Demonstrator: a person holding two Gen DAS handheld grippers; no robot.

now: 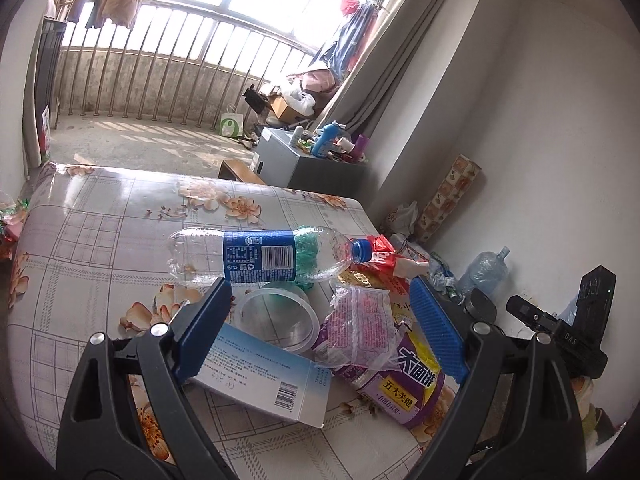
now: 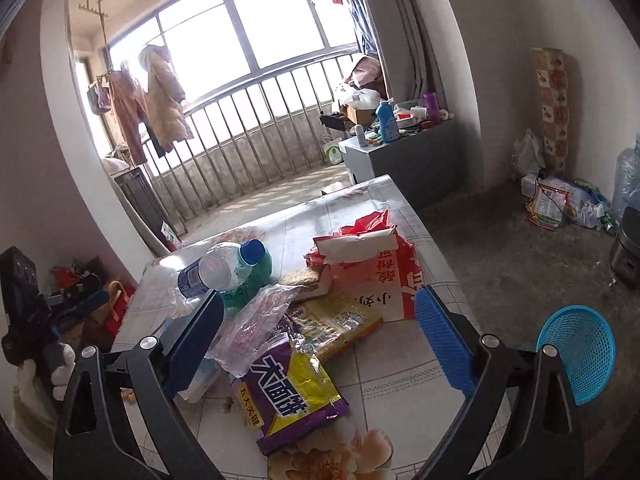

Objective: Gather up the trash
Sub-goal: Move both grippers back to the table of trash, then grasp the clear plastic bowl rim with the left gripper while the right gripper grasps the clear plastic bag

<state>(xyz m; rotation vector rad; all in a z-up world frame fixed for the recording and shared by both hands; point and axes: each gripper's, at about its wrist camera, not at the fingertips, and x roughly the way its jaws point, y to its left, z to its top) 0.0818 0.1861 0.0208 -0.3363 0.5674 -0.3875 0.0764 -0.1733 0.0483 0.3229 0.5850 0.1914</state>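
From the left wrist, the left gripper (image 1: 320,320) hangs with its jaws spread and nothing between the pads, over trash heaped near the table's (image 1: 100,216) right edge: a clear bottle (image 1: 264,256) on its side, a clear plastic cup (image 1: 280,316), a white carton (image 1: 264,384) and a purple packet (image 1: 404,384). From the right wrist, the right gripper (image 2: 320,336) is likewise released above the purple packet (image 2: 292,392) and a red bag (image 2: 372,272), while a blue basket (image 2: 576,344), perhaps on the floor, sits off the table's right edge.
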